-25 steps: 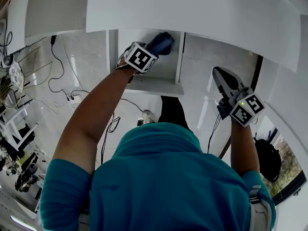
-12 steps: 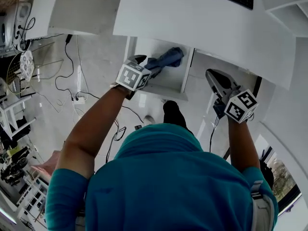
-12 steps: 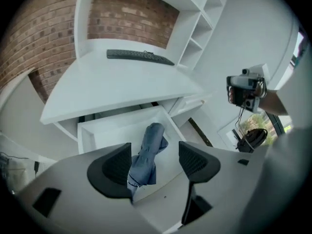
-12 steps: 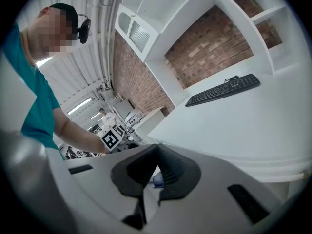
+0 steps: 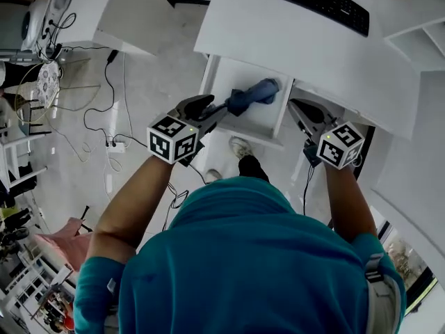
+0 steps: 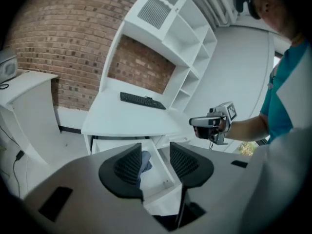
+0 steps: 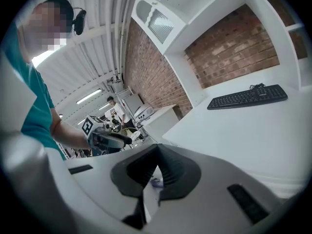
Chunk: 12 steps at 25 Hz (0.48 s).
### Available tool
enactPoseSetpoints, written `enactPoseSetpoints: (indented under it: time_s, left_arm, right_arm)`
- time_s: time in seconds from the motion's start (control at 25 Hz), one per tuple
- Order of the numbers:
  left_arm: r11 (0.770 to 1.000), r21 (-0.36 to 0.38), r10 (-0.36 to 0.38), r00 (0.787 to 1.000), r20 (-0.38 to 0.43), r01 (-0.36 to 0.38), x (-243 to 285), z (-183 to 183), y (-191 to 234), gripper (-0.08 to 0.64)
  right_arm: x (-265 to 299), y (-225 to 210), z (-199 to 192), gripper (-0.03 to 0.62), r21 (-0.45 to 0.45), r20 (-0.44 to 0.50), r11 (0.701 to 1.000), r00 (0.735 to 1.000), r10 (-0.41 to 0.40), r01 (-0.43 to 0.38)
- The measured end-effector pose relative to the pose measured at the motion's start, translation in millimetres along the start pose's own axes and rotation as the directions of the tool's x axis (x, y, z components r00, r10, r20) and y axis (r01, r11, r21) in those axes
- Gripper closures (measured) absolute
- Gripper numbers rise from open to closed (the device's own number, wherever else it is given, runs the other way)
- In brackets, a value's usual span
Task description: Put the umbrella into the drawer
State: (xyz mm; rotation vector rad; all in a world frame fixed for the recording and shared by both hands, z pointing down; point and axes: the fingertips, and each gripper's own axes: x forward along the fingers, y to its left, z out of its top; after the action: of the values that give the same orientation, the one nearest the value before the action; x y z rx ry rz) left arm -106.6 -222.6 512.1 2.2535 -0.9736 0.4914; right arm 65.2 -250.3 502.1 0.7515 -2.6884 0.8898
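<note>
1. The open drawer (image 5: pixel 240 125) could be jammed on the umbrella (image 5: pixel 250 96) lying inside it, if pushed carelessly.
2. The umbrella could be snagged by the left gripper (image 5: pixel 207 110), whose empty, part-spread jaws have just been closing.
3. The right gripper (image 5: pixel 299 110) is pressed together on nothing.

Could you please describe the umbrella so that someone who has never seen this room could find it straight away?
Find the white desk with the black keyboard on top; below its front edge a white drawer stands open. The umbrella lies inside it, a folded dark blue bundle, the only coloured thing against all that white.
</note>
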Motion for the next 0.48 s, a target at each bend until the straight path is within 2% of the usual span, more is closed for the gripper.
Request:
enactPoseSetpoints:
  time_s: [0.2,0.48]
  left_arm:
    - [1.000,-0.014,-0.011,0.986,0.168,0.014,-60,19,-11,0.448]
    - [1.000,-0.022,-0.004,0.943,0.334,0.011,-130,32,-24,0.543]
  right_arm:
    - [9,29,15,0.569,-0.049,-0.002,0.999,1.000,0.005,-0.005]
    - [10,71,27,0.569,-0.105,-0.009,0.994,1.000,0.007,-0.008]
